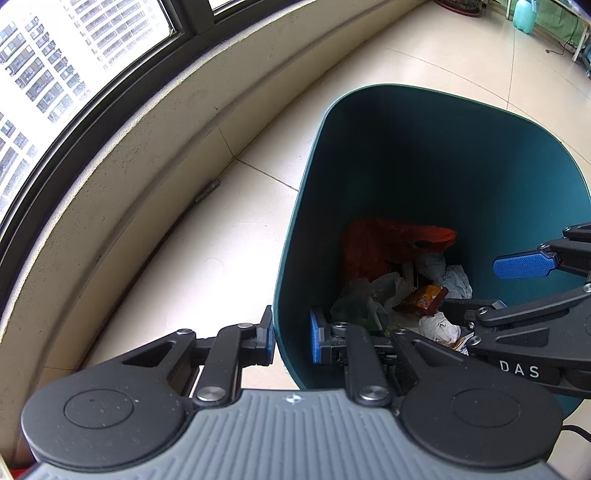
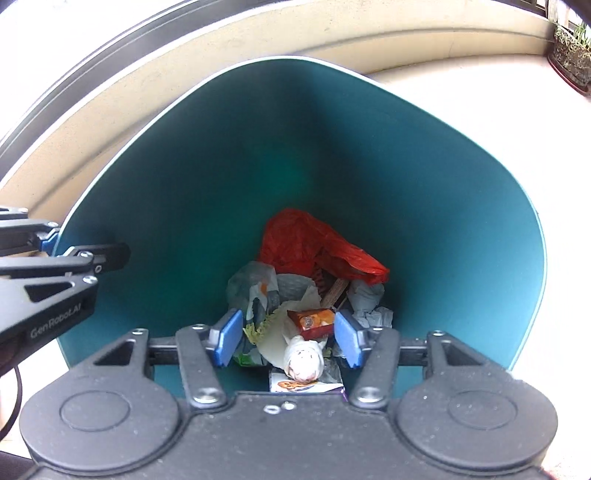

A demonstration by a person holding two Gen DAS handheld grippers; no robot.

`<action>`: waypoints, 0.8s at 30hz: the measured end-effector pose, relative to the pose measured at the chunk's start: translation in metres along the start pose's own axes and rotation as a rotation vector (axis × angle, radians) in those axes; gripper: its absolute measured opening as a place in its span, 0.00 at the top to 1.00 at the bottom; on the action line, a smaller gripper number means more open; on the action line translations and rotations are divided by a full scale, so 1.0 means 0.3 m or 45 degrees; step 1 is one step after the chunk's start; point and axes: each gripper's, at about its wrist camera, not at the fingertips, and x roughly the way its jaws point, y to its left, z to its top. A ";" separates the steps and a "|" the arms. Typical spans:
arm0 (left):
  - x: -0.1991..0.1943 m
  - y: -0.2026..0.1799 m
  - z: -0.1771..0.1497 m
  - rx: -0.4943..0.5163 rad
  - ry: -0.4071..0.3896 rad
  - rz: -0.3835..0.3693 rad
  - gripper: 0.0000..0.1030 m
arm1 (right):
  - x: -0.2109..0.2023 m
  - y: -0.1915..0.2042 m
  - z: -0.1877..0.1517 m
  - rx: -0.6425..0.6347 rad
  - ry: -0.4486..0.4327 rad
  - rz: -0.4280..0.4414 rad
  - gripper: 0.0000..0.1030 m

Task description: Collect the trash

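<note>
A teal trash bin (image 1: 424, 147) stands on the tiled floor; it also fills the right wrist view (image 2: 184, 184). Inside lie a red plastic bag (image 2: 310, 243), crumpled white paper (image 2: 304, 360), an orange snack wrapper (image 2: 312, 321) and other scraps. My left gripper (image 1: 291, 336) straddles the bin's near wall, one pad outside and one inside, close on it. My right gripper (image 2: 288, 336) is open and empty above the bin's mouth, over the trash; it shows in the left wrist view (image 1: 509, 288) too.
A low beige wall (image 1: 129, 147) under a window curves along the left. A green water jug (image 1: 522, 14) stands far back. A potted plant (image 2: 572, 55) sits by the wall at right. Pale floor tiles (image 1: 229, 240) surround the bin.
</note>
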 end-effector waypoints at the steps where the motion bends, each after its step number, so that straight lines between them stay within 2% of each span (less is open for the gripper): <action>1: -0.010 -0.006 -0.005 0.011 -0.008 0.003 0.83 | -0.022 0.000 -0.010 -0.001 -0.017 0.004 0.47; 9: -0.120 -0.014 -0.018 0.049 -0.083 0.027 0.83 | -0.206 -0.025 -0.037 0.050 -0.154 0.044 0.45; 20: -0.434 -0.008 -0.068 0.070 -0.274 -0.005 0.83 | -0.491 -0.008 -0.159 0.093 -0.388 0.077 0.39; 21: -0.468 -0.008 -0.082 0.068 -0.291 -0.021 0.82 | -0.520 -0.004 -0.173 0.092 -0.410 0.074 0.39; 23: -0.526 -0.012 -0.104 0.063 -0.322 -0.041 0.71 | -0.574 0.003 -0.204 0.089 -0.451 0.073 0.37; 24: -0.549 -0.014 -0.117 0.060 -0.339 -0.046 0.69 | -0.604 0.006 -0.223 0.090 -0.471 0.071 0.35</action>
